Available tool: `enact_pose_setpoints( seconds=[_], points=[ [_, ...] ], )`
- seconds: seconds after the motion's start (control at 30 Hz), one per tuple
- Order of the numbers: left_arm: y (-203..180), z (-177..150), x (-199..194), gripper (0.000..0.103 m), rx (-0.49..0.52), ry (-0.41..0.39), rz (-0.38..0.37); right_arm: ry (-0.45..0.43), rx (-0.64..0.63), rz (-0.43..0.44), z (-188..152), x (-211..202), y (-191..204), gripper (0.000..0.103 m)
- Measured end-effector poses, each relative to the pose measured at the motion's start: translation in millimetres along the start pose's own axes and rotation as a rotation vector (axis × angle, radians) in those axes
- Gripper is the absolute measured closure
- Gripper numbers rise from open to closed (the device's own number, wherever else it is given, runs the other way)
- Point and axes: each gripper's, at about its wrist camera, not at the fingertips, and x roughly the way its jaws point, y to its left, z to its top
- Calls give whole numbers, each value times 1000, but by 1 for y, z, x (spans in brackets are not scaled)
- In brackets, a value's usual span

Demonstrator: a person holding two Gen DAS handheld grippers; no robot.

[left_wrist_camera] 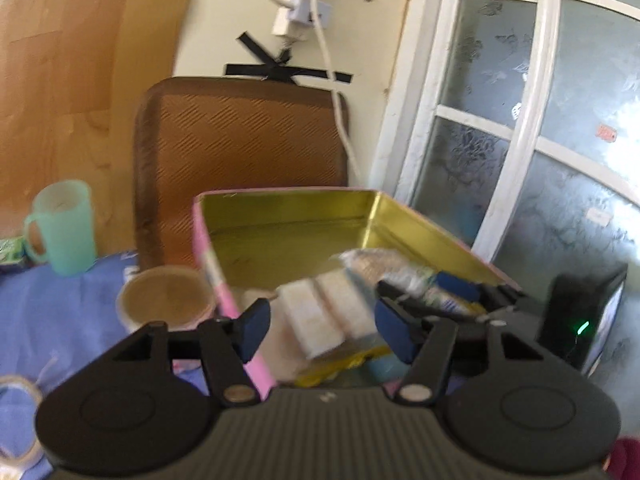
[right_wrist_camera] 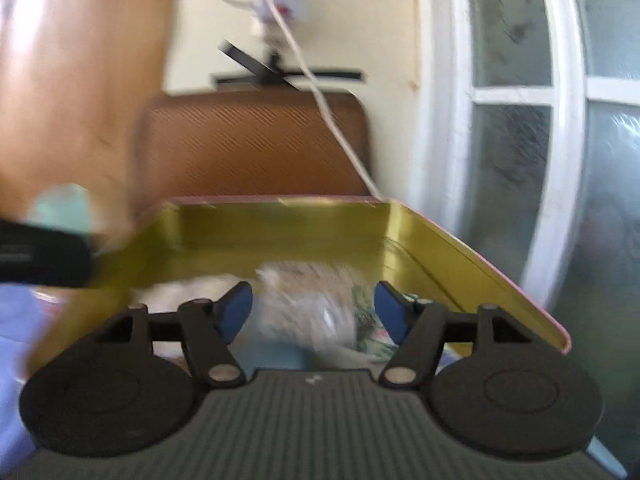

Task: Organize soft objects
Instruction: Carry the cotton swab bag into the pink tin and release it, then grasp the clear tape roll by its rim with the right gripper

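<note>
Left tool (left_wrist_camera: 320,330): black two-finger frame with blue pads, angled gently downward toward the near edge of the tin; fingers apart, nothing pressed between them. White spongy blocks (left_wrist_camera: 324,312) lie beyond the gap, not clamped.

Right tool (right_wrist_camera: 314,312): same build, also tipped slightly downward, aimed into the tin; fingers apart, pads clear of the crinkly clear-wrapped packet (right_wrist_camera: 308,304) that shows between them. This view is badly blurred.

Rectangular metal tin (left_wrist_camera: 288,216): pink outside, shiny gold inside, shallow walls, open at the top. It holds the soft items: the white blocks, the clear-wrapped packet (left_wrist_camera: 384,272), and something yellow and crumpled (left_wrist_camera: 340,364) near the front; what the yellow item is cannot be told.

Blue cloth (left_wrist_camera: 60,304): covers the table, soft, slightly wrinkled.

Mint-green plastic mug (left_wrist_camera: 60,228): handled, translucent, upright on the cloth, well left of the tin.

Round pale tub (left_wrist_camera: 164,300): low, with a brownish top, just beside the tin's left wall.

Brown woven-textured chair back (left_wrist_camera: 240,136): rounded corners, behind the tin.

White cable (left_wrist_camera: 332,80): hangs from a wall plug across the chair back.

Frosted patterned glass window with white frame (left_wrist_camera: 500,100): to the right.

Black device with a green light (left_wrist_camera: 580,320): right of the tin.
</note>
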Motion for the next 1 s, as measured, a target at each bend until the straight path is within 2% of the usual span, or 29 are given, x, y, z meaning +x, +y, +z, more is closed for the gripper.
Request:
enact_pose_setpoints(
  seconds=[0.1, 0.3, 0.37, 0.43, 0.47, 0.5, 0.53, 0.67, 0.77, 0.83, 0.87, 1.0],
  points=[
    [12, -12, -11, 42, -2, 6, 21, -12, 63, 22, -7, -12, -10, 33],
    [35, -35, -37, 41, -27, 0, 32, -124, 107, 31, -14, -53, -2, 34],
    [46, -48, -52, 40, -35, -2, 46, -150, 123, 70, -18, -70, 5, 44],
    [60, -62, -66, 40, -38, 0, 73, -177, 104, 144, -23, -86, 16, 65],
    [68, -69, -74, 40, -43, 1, 95, -178, 95, 182, -24, -89, 23, 70],
    [79, -77, -82, 40, -52, 4, 122, -168, 87, 220, -26, -94, 30, 79],
    [91, -84, -90, 40, -66, 8, 153, -151, 75, 270, -29, -99, 38, 82],
    [144, -112, -124, 40, -137, 7, 331, -39, -6, 453, -34, -99, 81, 82],
    [176, -126, -143, 40, -195, -4, 430, 72, -70, 563, -34, -87, 117, 80],
    [198, -134, -152, 40, -278, -12, 442, 129, -119, 629, -34, -79, 142, 80],
    [208, -136, -156, 40, -341, -30, 410, 144, -139, 652, -33, -75, 154, 79],
    [220, -136, -161, 40, -407, -71, 380, 214, -163, 668, -24, -45, 197, 78]
  ],
)
